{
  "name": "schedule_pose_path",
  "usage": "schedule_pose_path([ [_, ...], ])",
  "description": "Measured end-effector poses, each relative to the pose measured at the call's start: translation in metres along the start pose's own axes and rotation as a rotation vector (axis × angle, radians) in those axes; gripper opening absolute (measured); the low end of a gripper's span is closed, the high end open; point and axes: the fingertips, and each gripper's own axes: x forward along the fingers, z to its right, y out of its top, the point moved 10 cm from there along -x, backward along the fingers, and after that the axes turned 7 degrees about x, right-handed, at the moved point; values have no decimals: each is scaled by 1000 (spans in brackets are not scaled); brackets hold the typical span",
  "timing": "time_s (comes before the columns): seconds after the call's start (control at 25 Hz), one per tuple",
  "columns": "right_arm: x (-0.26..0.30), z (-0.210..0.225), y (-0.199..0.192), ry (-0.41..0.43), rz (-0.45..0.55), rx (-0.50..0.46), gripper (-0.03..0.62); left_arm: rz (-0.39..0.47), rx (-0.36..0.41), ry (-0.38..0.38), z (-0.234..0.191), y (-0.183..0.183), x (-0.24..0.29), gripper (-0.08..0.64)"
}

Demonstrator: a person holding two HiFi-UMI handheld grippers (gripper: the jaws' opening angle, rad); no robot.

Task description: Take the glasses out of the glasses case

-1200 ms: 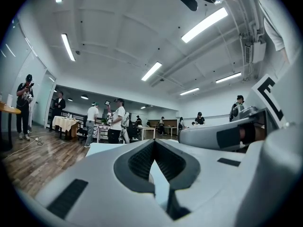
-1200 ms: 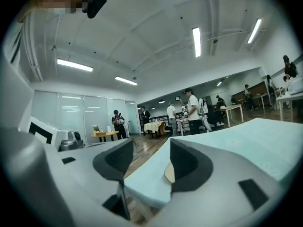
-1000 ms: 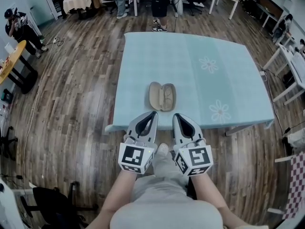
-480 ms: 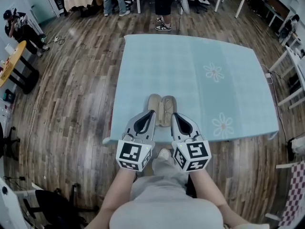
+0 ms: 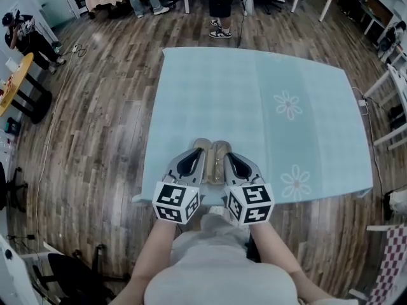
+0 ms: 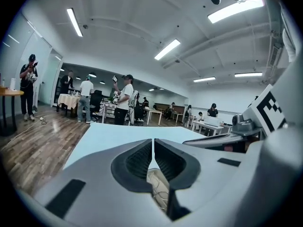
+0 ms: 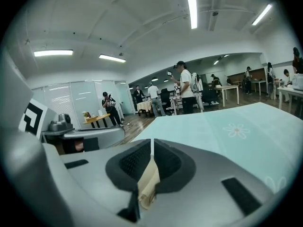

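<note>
A beige glasses case lies open near the front edge of the light-blue table, and glasses show inside it. My left gripper hovers over the case's left half, jaws together and holding nothing. My right gripper hovers over the right half, also shut and empty. In the left gripper view the closed tips point across the table, and the case with the glasses' frame shows below them. In the right gripper view the shut jaws have the case's beige rim beneath them.
The tablecloth carries flower prints on its right side. People stand beyond the far edge. A round wooden table stands at the left and white tables at the right. Wooden floor surrounds the table.
Both grippers have moved forward from in front of the table to over the open case and have sunk a little. Both jaws stayed shut. The case has not moved on the table.
</note>
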Motion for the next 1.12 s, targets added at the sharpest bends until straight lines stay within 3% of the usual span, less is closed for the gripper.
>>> schedule_pose_path([
  [0.24, 27, 15, 2, -1, -62, 20, 75, -142, 20, -38, -11, -6, 23, 8],
  [0.48, 39, 23, -4, -19, -132, 28, 107, -154, 42, 2, -19, -11, 30, 8],
  [0.88, 61, 11, -35, -90, -307, 37, 102, -179, -45, -29, -45, -26, 24, 6],
  [1.12, 82, 6, -52, -167, -425, 62, 101, -207, -48, -93, -65, -31, 31, 6],
])
